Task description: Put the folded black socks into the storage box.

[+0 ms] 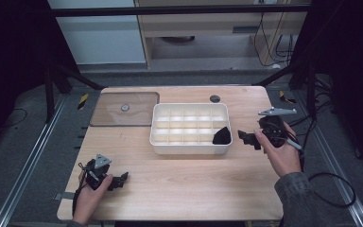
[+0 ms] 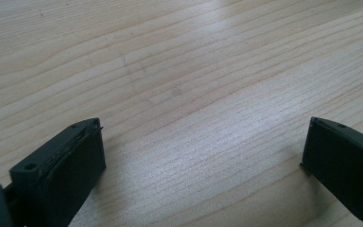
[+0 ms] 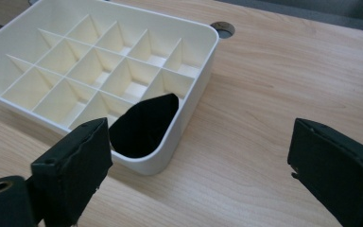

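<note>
Sitting in the white divided tray's (image 1: 190, 148) corner compartment: a black piece (image 1: 222, 136).

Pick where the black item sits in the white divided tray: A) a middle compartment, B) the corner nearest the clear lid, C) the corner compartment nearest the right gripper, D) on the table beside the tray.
C: the black item fills the corner cell of the white tray closest to the right gripper, whose fingers stand open.
</note>
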Demonstrator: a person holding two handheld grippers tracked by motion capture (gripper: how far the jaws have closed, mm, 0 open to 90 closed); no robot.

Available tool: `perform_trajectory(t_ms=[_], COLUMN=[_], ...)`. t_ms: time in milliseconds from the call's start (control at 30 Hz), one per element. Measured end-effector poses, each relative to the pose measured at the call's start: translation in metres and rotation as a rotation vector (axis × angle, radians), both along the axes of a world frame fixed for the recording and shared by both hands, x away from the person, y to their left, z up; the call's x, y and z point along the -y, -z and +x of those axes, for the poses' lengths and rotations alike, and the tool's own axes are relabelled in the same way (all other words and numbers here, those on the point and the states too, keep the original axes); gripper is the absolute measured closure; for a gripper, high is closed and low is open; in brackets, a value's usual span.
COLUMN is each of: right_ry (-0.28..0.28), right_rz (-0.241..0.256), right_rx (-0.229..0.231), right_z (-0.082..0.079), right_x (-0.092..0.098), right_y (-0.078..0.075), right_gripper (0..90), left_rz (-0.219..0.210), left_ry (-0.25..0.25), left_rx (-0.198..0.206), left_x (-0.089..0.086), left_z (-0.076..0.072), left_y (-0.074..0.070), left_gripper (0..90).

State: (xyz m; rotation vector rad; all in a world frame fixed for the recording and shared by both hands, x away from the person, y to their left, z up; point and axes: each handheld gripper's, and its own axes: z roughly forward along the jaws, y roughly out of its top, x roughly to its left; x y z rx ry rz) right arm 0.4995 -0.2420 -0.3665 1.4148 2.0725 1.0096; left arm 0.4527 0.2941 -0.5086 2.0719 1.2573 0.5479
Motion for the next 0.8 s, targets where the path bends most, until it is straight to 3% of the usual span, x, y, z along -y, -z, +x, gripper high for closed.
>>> perform_trajectory(t_ms=[567,800], right_ry=[0.005,0.010], right_rz=[-0.027,-0.015], right_rx=[-0.011,-0.039], right_z=[-0.022,-0.031], right_x=[0.011,0.013], right_y=[0.055,0.080], right_gripper=[11.2,11.5], left_rz=[-0.001,-0.002], left_ry=[0.001,0.002], left_rx=[0.002,0.002], left_x=[0.000,0.001], left_z=[0.000,0.000], left_y=[0.000,0.000], left_gripper=[0.0,0.0])
